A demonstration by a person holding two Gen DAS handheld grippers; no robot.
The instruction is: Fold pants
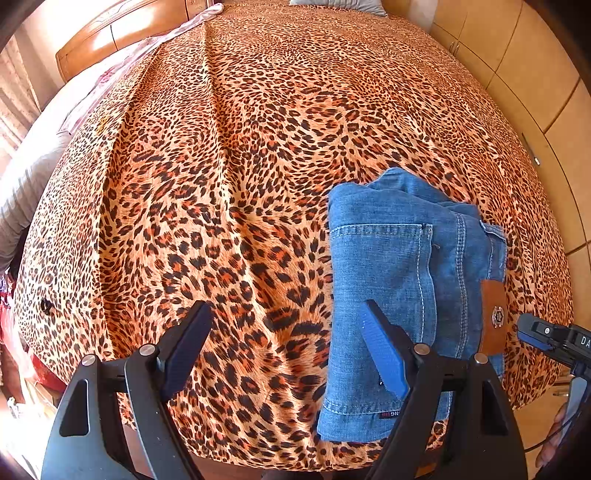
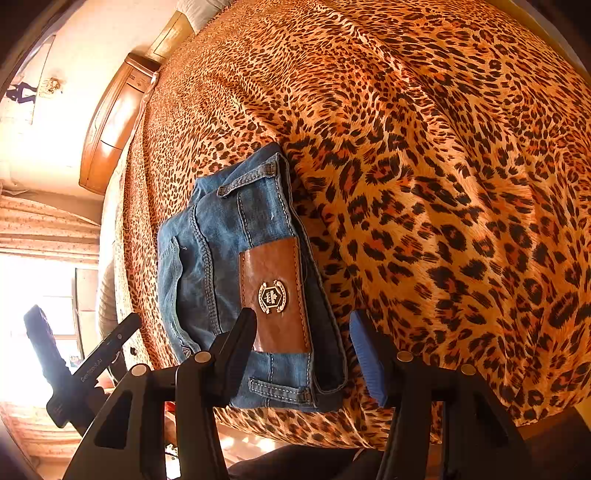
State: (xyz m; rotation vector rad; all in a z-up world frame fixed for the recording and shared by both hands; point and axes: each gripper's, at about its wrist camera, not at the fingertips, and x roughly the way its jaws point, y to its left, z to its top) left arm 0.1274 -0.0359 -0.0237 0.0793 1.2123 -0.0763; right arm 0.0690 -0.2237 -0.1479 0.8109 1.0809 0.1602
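Note:
Blue denim pants (image 1: 399, 280) lie folded into a compact stack near the front edge of the bed, back pocket up, with a brown leather waistband patch (image 1: 493, 317). My left gripper (image 1: 288, 325) is open and empty, its right finger over the stack's left part. In the right wrist view the pants (image 2: 236, 266) and patch (image 2: 275, 291) lie just ahead. My right gripper (image 2: 303, 332) is open and empty above the waistband edge. Its tip shows in the left wrist view (image 1: 535, 332).
A leopard-print bedspread (image 1: 240, 166) covers the bed. A wooden headboard (image 1: 110, 33) and pillows stand at the far end. Wooden wardrobe doors (image 1: 535, 74) run along the right side. Curtains and a bright window (image 2: 44, 280) are to the left.

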